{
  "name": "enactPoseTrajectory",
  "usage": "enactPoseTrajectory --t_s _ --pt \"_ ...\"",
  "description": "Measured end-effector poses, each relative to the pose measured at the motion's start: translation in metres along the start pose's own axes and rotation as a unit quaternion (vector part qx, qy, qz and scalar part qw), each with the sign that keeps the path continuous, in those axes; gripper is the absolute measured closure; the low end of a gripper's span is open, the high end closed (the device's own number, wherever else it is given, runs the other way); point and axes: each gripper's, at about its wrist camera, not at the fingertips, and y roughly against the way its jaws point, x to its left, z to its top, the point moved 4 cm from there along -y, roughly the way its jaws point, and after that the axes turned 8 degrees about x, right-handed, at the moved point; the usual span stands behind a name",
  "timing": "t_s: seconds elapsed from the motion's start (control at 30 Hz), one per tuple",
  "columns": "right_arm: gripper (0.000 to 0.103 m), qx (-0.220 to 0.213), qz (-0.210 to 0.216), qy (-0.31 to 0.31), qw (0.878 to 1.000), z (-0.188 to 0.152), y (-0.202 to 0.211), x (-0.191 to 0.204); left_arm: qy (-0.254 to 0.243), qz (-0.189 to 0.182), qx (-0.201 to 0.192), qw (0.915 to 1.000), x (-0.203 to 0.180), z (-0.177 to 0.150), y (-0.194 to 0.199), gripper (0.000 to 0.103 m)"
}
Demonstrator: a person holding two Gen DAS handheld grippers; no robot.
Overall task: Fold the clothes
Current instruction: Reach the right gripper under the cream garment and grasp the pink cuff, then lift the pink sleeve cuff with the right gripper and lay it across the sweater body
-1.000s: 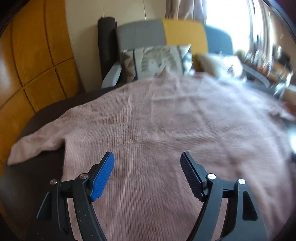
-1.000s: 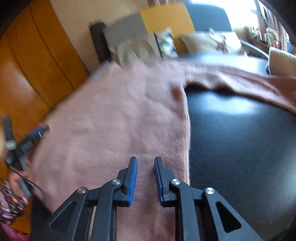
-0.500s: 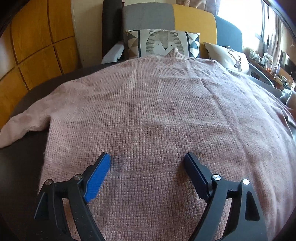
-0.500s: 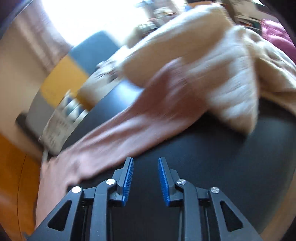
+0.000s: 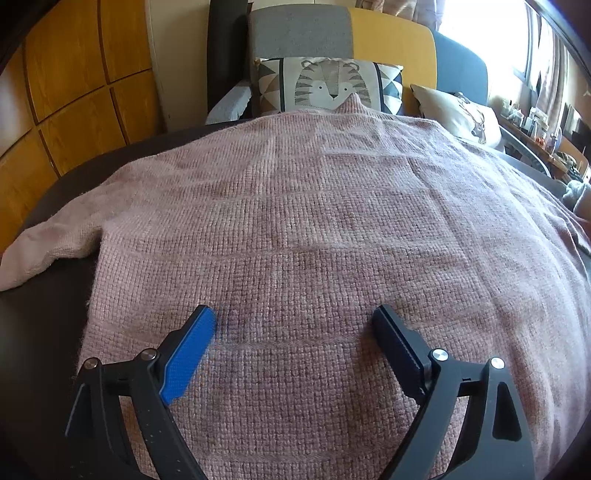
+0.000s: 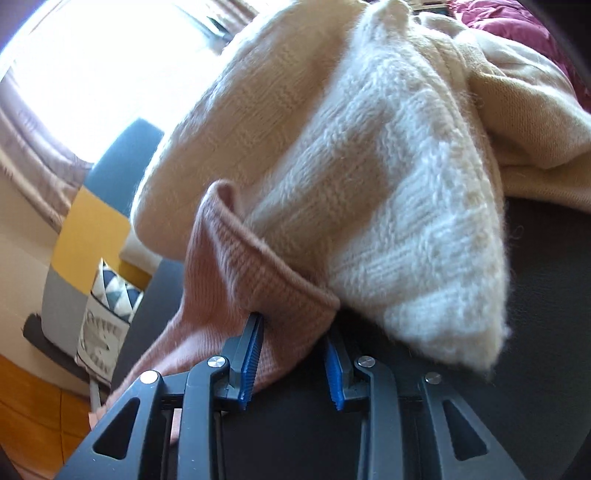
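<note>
— What's nearest the left tool (image 5: 295, 321)?

— The pink knitted sweater (image 5: 314, 240). It lies spread flat, covering most of the dark tabletop (image 5: 44, 332). The tool hangs over the sweater's near part with its jaws wide apart and opening; the knit lies under them and nothing is pinched.

— And the sleeves?

— One sleeve (image 5: 51, 240) runs out toward the tabletop's left edge, lying on the dark surface. The other reaches the right side — there its ribbed cuff (image 6: 258, 273) sits between the pads of the right tool (image 6: 293, 332).

— Clamped on it?

— No. The jaws stand partly apart. The left pad (image 6: 251, 365) lies against the cuff; the right pad (image 6: 332, 373) stands just beside it, and I cannot tell whether it touches. The cloth is not squeezed.

— What's past the cuff?

— A cream fluffy knit (image 6: 388, 206), heaped on the tabletop and lying over the cuff's far side. Behind it a beige garment (image 6: 535, 122), then a dark red one (image 6: 517, 22) at the far right.

— And beyond the sweater's far edge?

— Its neckline reaches the tabletop's far edge. Behind that is a sofa with a tiger-print cushion (image 5: 332, 88), a grey backrest (image 5: 299, 33) and a yellow one (image 5: 391, 40). A pale cushion (image 5: 461, 114) lies further right, by a bright window (image 5: 480, 22). Orange wooden panels (image 5: 74, 74) line the wall on the left.
</note>
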Motion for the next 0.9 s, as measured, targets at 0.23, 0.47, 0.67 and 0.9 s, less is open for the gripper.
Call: enactPoseTrajectory --t_s 0.23,0.47,0.67,0.9 --pt "0.097 0.008 0.013 -0.024 1.000 -0.002 -0.004 0.000 0.001 -0.001 -0.001 1.0000 0.001 0.000 -0.001 0.011" --pt "0.097 0.003 0.063 -0.011 0.998 -0.001 0.021 0.043 0.003 -0.004 -0.001 1.0000 0.002 0.001 -0.001 0.011" --pt "0.098 -0.002 0.113 0.060 0.992 -0.001 0.053 0.134 0.005 -0.009 -0.003 0.9999 0.003 0.000 -0.001 0.011" --pt "0.098 0.021 0.176 0.129 0.976 -0.031 0.073 0.257 0.004 -0.009 -0.006 0.9999 0.003 0.000 -0.001 0.011"
